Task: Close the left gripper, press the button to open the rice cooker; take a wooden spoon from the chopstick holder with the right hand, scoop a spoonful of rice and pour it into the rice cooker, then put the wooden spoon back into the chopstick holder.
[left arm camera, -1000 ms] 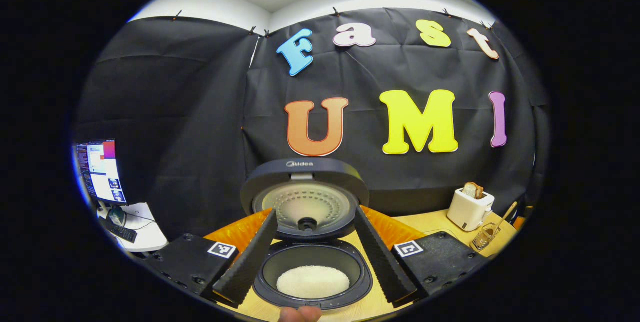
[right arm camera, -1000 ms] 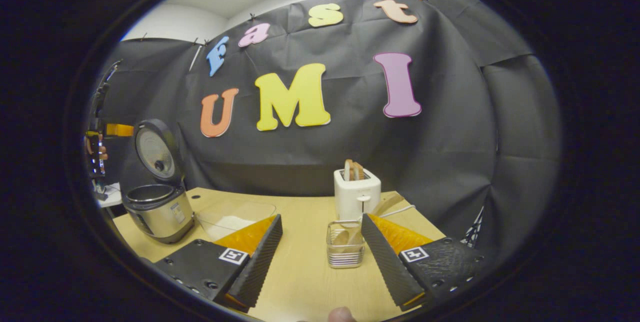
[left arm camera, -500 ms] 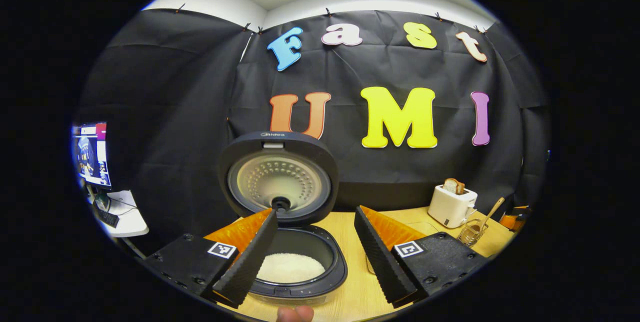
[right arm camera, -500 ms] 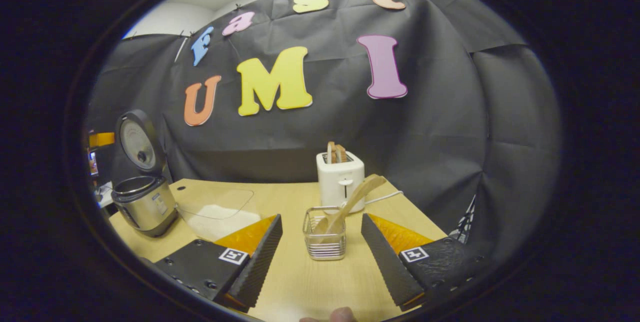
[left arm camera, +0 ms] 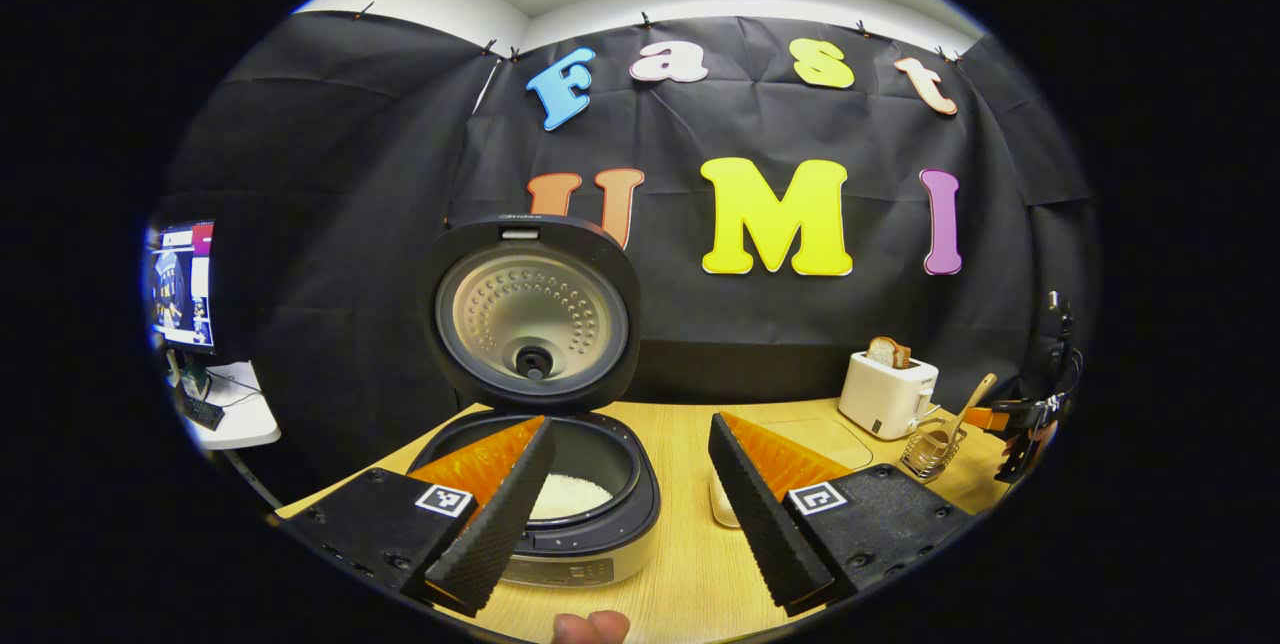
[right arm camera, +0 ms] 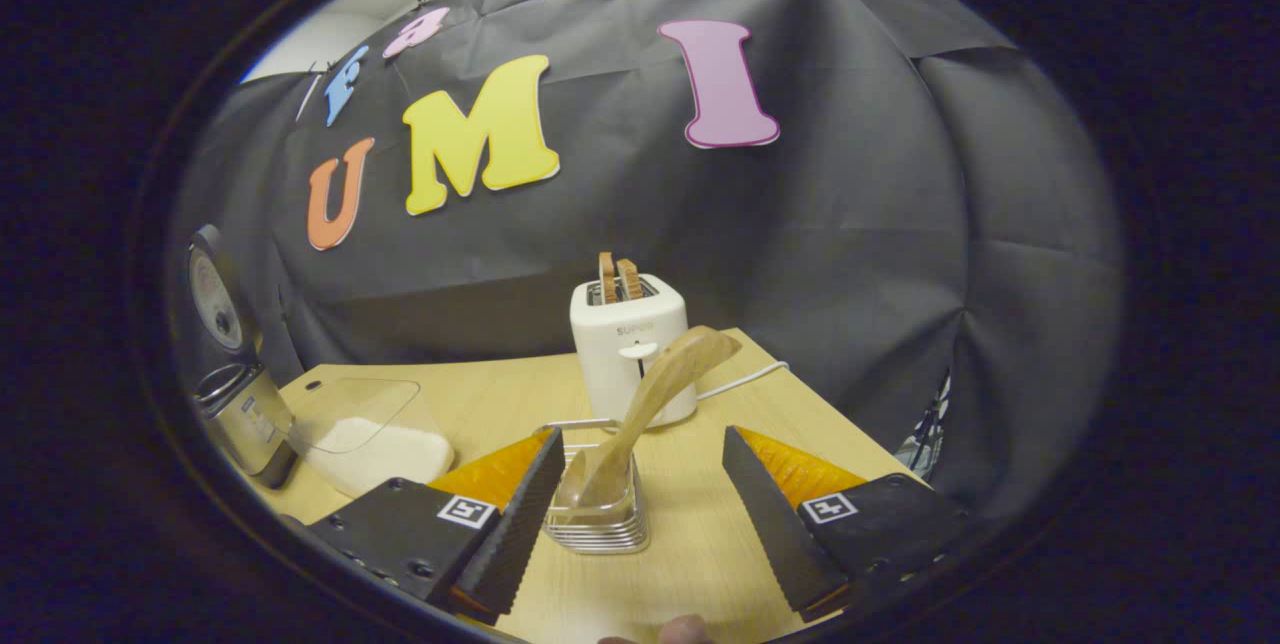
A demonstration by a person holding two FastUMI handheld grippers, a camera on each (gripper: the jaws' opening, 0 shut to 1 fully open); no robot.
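Both tools (left arm camera: 632, 514) (right arm camera: 640, 519) spread apart, one rice cooker (left arm camera: 560, 514) lid up, one wooden spoon (right arm camera: 655, 394), one toaster (right arm camera: 630, 344)

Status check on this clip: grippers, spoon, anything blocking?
Both grippers open, holding nothing. Right gripper closing on chopstick holder; wooden spoon leaning inside, ungrasped. Rice cooker lid up. Nothing blocking the spoon.

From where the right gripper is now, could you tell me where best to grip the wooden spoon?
Probably on the wooden spoon handle's bare upper stretch, above the chopstick holder rim. It leans up and to the right, so the open right gripper should come in from the front, one finger on each side.
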